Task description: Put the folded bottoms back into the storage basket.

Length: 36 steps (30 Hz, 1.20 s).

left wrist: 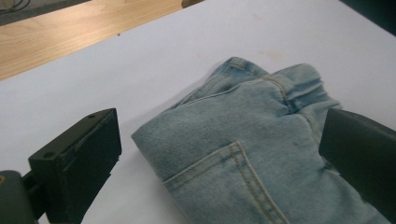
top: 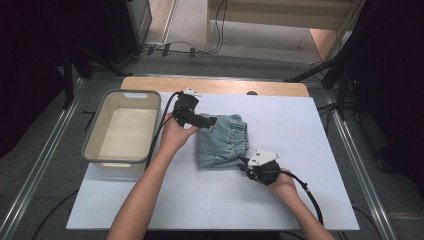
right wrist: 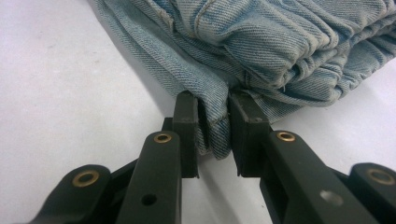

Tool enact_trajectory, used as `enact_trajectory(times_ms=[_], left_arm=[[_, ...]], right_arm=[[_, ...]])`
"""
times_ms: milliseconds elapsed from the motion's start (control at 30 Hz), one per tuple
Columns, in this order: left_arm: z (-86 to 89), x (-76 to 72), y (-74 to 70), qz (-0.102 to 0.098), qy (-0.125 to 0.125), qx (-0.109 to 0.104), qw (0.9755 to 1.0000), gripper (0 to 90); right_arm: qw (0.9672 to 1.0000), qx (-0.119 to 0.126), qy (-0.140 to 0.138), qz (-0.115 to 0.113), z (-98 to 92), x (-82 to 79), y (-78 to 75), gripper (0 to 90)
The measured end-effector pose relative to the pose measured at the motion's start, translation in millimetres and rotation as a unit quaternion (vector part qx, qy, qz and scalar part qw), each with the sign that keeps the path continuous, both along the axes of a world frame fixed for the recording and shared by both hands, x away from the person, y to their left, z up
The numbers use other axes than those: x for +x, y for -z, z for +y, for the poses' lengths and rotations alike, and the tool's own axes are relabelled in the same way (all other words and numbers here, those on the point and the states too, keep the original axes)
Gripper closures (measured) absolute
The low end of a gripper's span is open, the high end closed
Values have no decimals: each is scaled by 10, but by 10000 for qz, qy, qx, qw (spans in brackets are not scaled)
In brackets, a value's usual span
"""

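At frame centre, the right tool [right wrist: 214,135] pinches the folded denim shorts [top: 221,141] at a hem. The left tool [left wrist: 219,154] gapes over them. The soft, floppy denim is probably best gripped at its thick seams.

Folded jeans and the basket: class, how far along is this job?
Done: the jeans lie folded on the white table. In hand: the right gripper pinches a denim edge; the left gripper is open, straddling the far end. Probably left: moving them into the empty basket.

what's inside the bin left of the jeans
The bin looks empty in the high view: its pale floor shows bare. The strip just behind its near wall is hidden. The folded jeans lie outside it on the white board.
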<state>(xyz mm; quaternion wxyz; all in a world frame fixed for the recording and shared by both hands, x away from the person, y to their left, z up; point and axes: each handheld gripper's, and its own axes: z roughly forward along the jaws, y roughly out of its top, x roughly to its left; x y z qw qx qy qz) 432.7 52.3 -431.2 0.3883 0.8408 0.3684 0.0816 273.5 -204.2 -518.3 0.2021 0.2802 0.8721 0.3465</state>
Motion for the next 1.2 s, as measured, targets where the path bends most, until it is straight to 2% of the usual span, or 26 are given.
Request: enact_trajectory(times_ms=[167, 267, 367, 600, 733, 800, 867, 900, 1067, 1200], left_arm=[[-8, 119, 46, 257, -66, -14, 9996, 0], [-15, 183, 65, 287, -156, -25, 9995, 0], [-9, 262, 93, 413, -222, -36, 9989, 0], [2, 427, 218, 609, -418, 66, 9972, 10], [36, 501, 337, 882, -485, -37, 9949, 17], [38, 520, 385, 975, -455, -14, 9942, 17], [30, 530, 420, 1058, -426, -208, 9933, 17], [20, 533, 433, 1085, -395, -283, 9929, 17], [-17, 544, 495, 1133, -326, -285, 9926, 18], [30, 583, 531, 1252, -466, -461, 9900, 64]], right_arm=[[10000, -7, -10, -29, -4, 6, 0, 722], [10000, -3, 1, -11, -1, 5, -1, 723], [10000, 7, 7, 23, -1, 3, -2, 722], [10000, 24, 13, 51, -6, 8, -4, 722], [10000, 32, 13, 51, -6, 9, -3, 721], [10000, 37, 3, 54, -9, 12, -2, 721], [10000, 22, -7, 50, -8, 12, -3, 721], [10000, 13, -4, 48, -8, 11, -4, 721], [10000, 22, 17, 48, -4, 8, -3, 721], [10000, 19, 12, 47, -4, 8, -3, 721]])
